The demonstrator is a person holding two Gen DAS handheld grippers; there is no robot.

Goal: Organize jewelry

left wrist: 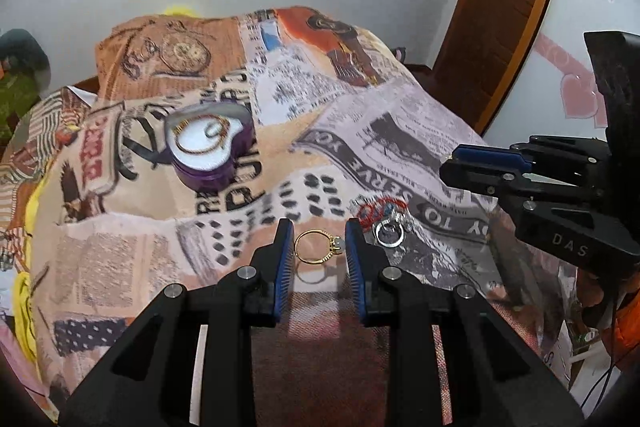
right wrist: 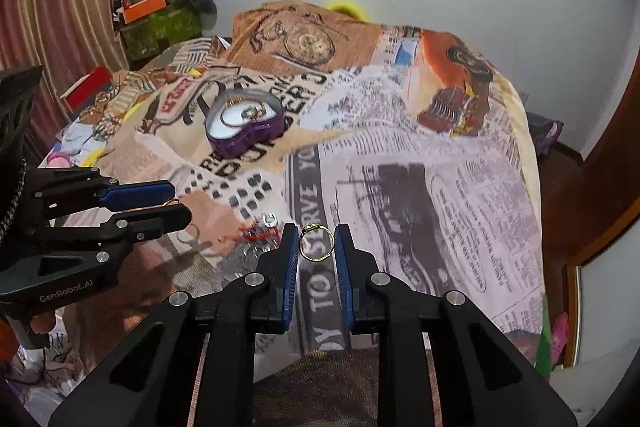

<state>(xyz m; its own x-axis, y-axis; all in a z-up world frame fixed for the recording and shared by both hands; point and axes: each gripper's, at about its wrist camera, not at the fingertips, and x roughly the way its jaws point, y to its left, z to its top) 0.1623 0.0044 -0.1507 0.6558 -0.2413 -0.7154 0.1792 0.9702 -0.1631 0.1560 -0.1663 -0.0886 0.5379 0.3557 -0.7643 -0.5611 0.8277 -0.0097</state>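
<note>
My left gripper is shut on a gold ring with a pale stone, held a little above the printed cloth. My right gripper is shut on a second gold ring, also clear of the cloth. A purple heart-shaped box with a white lining stands farther back and to the left, gold bangles lying in it. The right gripper shows at the right of the left wrist view. The left gripper shows at the left of the right wrist view.
A small heap of jewellery with red beads and silver rings lies on the cloth between the two grippers. The cloth drops away at its right edge toward a wooden door frame. Boxes and clutter stand at the far left.
</note>
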